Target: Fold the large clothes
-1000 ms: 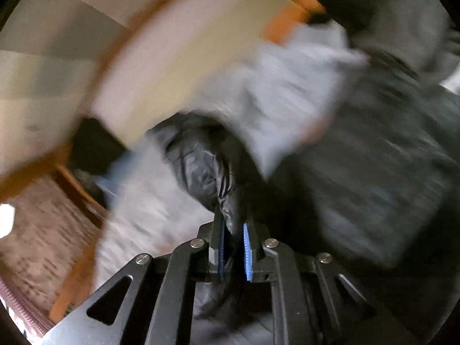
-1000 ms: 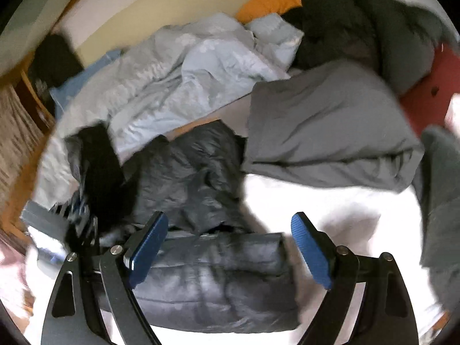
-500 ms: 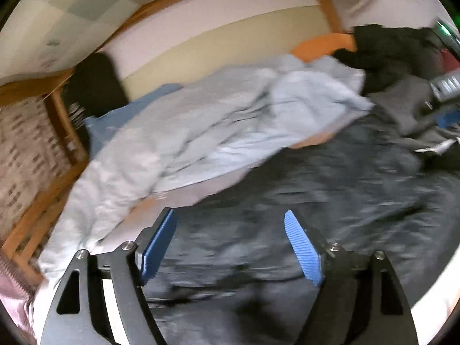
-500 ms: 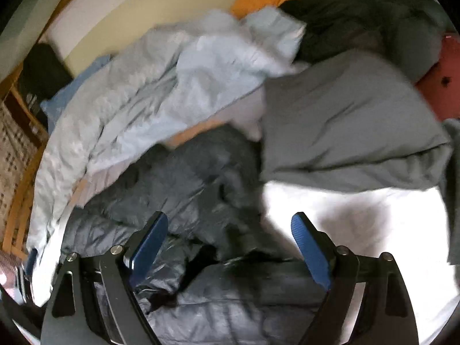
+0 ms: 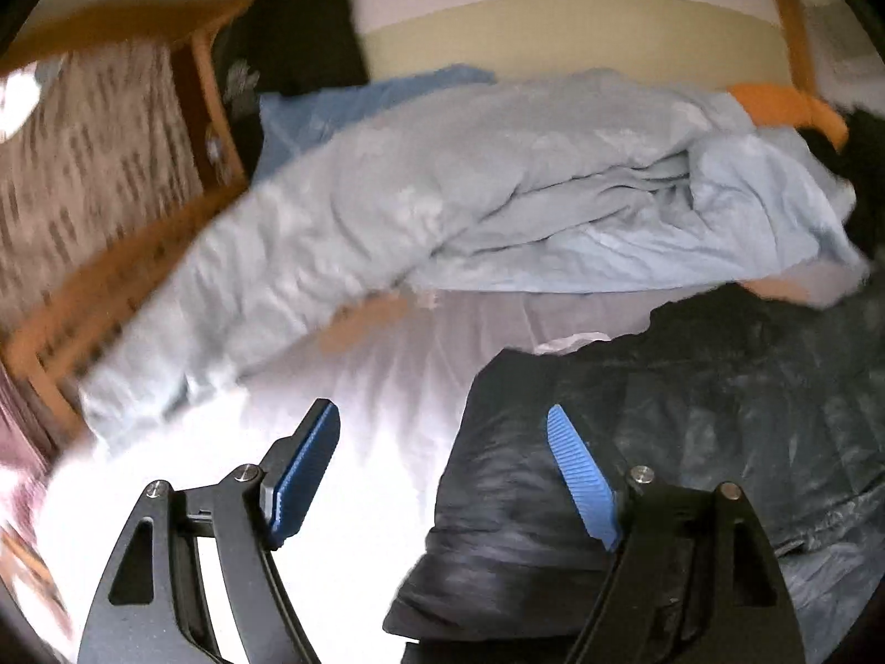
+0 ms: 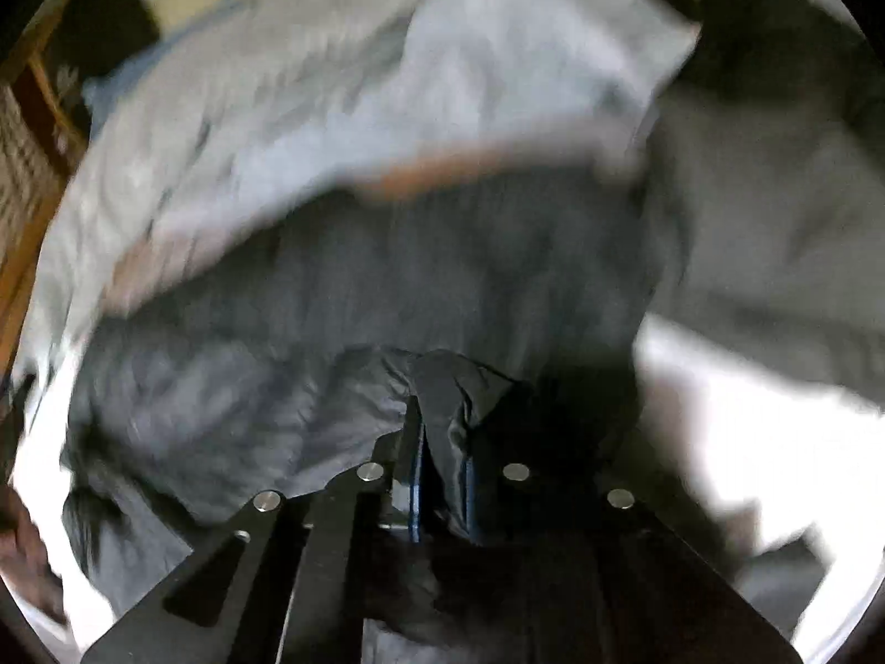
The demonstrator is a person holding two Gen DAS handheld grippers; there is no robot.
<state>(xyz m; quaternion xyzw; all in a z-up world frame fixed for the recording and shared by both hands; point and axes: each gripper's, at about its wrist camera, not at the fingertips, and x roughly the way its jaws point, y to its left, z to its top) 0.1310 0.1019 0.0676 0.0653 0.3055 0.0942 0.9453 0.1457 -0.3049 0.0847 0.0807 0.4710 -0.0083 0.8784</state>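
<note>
Swapping grips on the dark puffer jacket (image 5: 636,442): left let go, right took hold

Left wrist view: your left gripper (image 5: 442,476), clamped on the jacket a second ago, has just opened and hangs empty, jacket hem at 3 o'clock, bare white sheet (image 5: 343,387) at 9, pale blue duvet (image 5: 498,177) and wooden frame (image 5: 110,288) crowding 12 and 10. Right wrist view: your right gripper (image 6: 441,476) has just closed, pinching a jacket fold; grey blanket (image 6: 774,210) hems 2 o'clock
</note>
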